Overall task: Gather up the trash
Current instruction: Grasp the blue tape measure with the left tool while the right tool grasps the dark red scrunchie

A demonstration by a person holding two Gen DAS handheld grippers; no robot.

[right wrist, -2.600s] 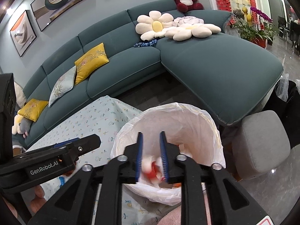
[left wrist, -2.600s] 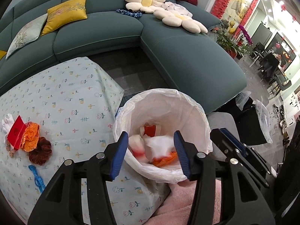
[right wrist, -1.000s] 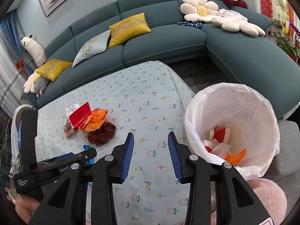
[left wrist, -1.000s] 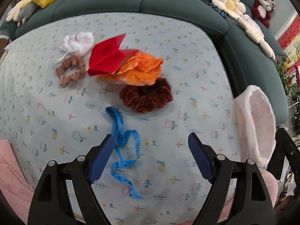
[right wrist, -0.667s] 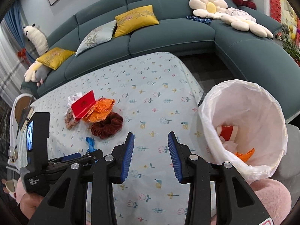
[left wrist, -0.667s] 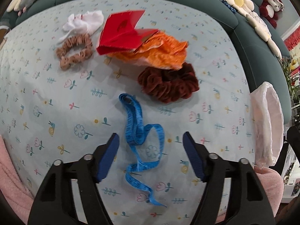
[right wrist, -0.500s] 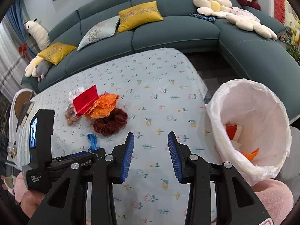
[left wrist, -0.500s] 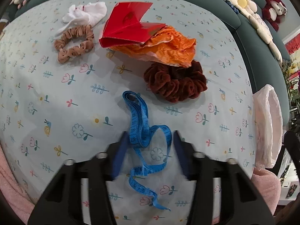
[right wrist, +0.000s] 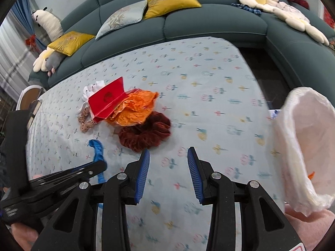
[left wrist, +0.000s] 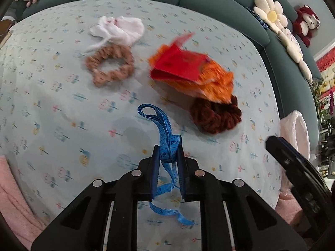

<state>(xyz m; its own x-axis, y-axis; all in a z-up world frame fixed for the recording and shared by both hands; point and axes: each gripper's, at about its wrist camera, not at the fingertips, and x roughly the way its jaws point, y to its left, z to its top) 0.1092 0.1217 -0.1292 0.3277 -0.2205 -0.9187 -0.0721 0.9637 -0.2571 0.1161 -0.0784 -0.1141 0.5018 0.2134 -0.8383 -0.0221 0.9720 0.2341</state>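
Observation:
My left gripper [left wrist: 167, 149] is shut on a blue measuring tape [left wrist: 165, 138] on the floral tablecloth [left wrist: 62, 108]; its loops stick out ahead and its tail hangs below. Beyond lie a red envelope [left wrist: 178, 65] on orange crumpled wrap [left wrist: 215, 83], a dark red scrunchie [left wrist: 215, 115], a tan scrunchie [left wrist: 111, 67] and a white tissue [left wrist: 119, 30]. My right gripper [right wrist: 168, 153] is open and empty above the cloth, just in front of the dark red scrunchie [right wrist: 144, 132]. The white-lined trash bin [right wrist: 307, 146] stands at the right.
A teal sectional sofa [right wrist: 188, 21] with yellow cushions and flower pillows wraps the table's far side and right. The left gripper's body [right wrist: 52, 179] shows at the lower left of the right wrist view. Pink fabric [left wrist: 12, 198] lies at the table's near edge.
My left gripper moved from the bin to the table, came down over the blue tape and closed on it. My right gripper let go of trash in the bin, opened and swung left over the table.

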